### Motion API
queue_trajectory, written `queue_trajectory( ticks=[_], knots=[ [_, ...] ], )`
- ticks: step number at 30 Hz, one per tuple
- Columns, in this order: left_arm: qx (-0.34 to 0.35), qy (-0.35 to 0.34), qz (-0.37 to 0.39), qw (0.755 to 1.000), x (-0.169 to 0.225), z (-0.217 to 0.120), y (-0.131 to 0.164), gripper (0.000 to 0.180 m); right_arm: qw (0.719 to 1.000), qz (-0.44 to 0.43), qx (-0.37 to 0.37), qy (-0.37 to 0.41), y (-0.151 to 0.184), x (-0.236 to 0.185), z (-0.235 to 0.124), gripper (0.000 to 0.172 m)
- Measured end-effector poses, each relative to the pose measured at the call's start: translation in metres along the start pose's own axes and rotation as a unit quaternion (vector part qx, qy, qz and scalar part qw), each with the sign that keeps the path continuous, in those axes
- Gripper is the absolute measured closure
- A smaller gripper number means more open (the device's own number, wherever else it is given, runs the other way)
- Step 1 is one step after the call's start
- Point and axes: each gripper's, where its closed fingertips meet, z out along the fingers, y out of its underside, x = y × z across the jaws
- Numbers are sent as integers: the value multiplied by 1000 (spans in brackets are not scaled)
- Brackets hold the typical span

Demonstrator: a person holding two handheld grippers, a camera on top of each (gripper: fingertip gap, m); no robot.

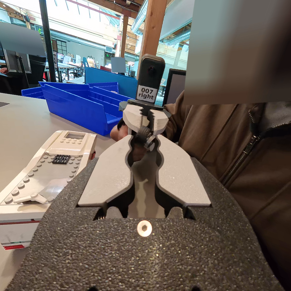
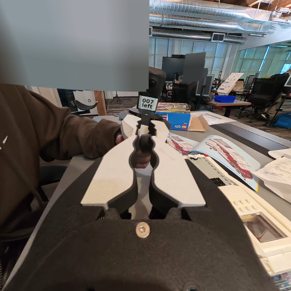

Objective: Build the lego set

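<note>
Left wrist view: left gripper (image 1: 144,138) and right gripper (image 1: 145,126) tip to tip above table (image 1: 23,119), both clamped on small black tyre (image 1: 144,133) with grey hub, axle pointing sideways.

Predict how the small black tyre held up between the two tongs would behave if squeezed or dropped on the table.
The black tyre looks like soft rubber, so it would probably flex rather than crack. Its ribbed tread likely resists slipping. Being round, it could roll if it lands on edge on the table.
</note>
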Motion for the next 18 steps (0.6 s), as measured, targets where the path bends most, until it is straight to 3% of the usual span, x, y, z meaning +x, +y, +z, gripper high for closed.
queue_trajectory(
  ticks=[9, 18],
  knots=[
    [17, -38, -53, 998, -12, 0, -5, 154, 999, -2, 32, 26, -10, 9, -6, 162],
    [56, 37, -190, 979, -7, 0, -6, 154, 998, -26, 39, 35, -12, 10, -7, 162]
  ],
)
